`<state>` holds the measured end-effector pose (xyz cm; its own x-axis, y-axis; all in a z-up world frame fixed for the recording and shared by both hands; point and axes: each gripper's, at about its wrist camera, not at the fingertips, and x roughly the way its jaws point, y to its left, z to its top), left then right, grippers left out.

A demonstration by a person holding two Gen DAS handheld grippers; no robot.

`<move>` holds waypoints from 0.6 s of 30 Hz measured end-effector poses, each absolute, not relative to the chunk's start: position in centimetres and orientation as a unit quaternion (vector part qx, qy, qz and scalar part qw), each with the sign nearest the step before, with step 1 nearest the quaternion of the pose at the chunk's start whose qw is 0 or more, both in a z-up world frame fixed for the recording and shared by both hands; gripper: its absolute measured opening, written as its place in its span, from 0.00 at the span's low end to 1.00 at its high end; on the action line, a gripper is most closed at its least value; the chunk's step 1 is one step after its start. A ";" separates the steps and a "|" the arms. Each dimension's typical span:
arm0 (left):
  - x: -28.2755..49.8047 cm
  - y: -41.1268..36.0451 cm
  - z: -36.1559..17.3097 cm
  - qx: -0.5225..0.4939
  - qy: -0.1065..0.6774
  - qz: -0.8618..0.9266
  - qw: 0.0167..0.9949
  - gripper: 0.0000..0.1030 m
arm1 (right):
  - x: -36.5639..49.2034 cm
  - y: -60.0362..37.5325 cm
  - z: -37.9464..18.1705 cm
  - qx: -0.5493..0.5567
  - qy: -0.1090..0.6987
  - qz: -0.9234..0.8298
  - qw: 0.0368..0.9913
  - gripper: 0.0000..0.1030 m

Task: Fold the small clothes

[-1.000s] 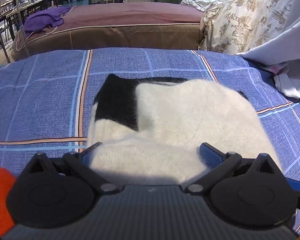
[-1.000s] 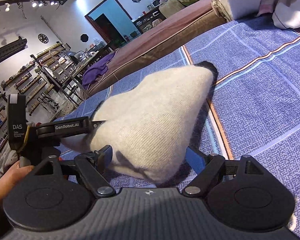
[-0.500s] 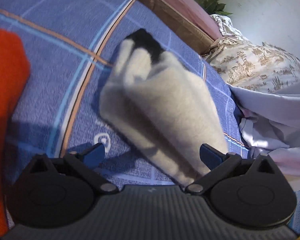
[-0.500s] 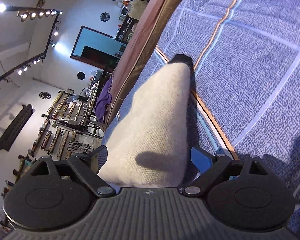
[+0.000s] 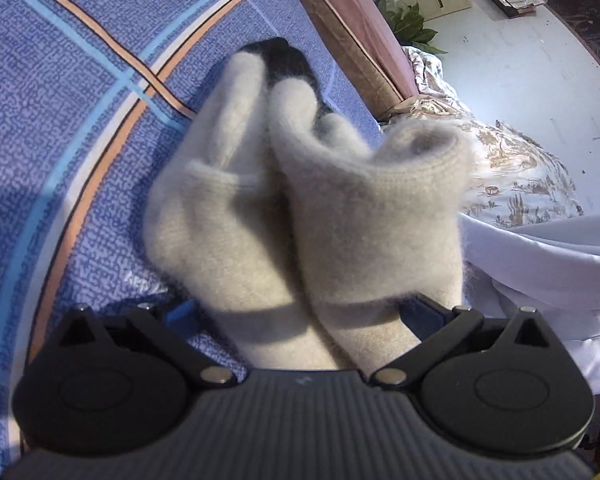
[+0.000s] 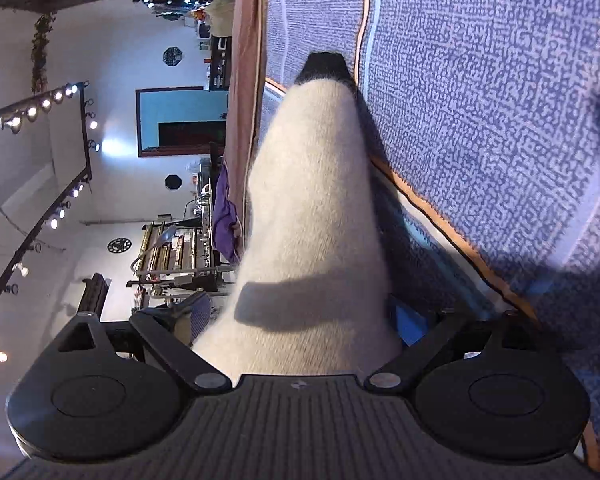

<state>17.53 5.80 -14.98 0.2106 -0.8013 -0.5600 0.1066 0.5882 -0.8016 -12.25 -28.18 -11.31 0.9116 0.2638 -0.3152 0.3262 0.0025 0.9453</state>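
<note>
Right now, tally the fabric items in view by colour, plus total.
Cream knit with black end: 1
Blue plaid bed cover: 1
White sheet: 1
Beige printed bedding: 1
Purple cloth: 1
Total: 5

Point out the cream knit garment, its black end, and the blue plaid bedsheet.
cream knit garment (image 5: 364, 216), left wrist view, on its folded cuff.
black end (image 6: 324, 66), right wrist view, on the far tip.
blue plaid bedsheet (image 6: 500, 120), right wrist view, on bare cloth.
</note>
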 end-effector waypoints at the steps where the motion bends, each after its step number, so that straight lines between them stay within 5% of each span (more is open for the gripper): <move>1: 17.2 6.2 -14.9 -0.325 0.536 -0.321 0.710 1.00 | -11.9 -28.2 -11.1 0.704 0.212 -0.026 0.677 1.00; 8: 14.9 6.2 -12.6 -0.327 0.473 -0.320 0.753 1.00 | -9.9 -27.2 -9.1 0.652 0.269 -0.022 0.709 1.00; 18: 18.9 5.3 -14.7 -0.368 0.523 -0.323 0.698 1.00 | -10.6 -27.7 -9.4 0.630 0.282 -0.014 0.723 1.00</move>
<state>18.85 5.34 -14.70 0.2438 -0.8358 -0.4919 0.0665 0.5204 -0.8513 -10.59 -27.67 -9.36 0.8404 0.3360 -0.4252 0.3753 0.2050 0.9039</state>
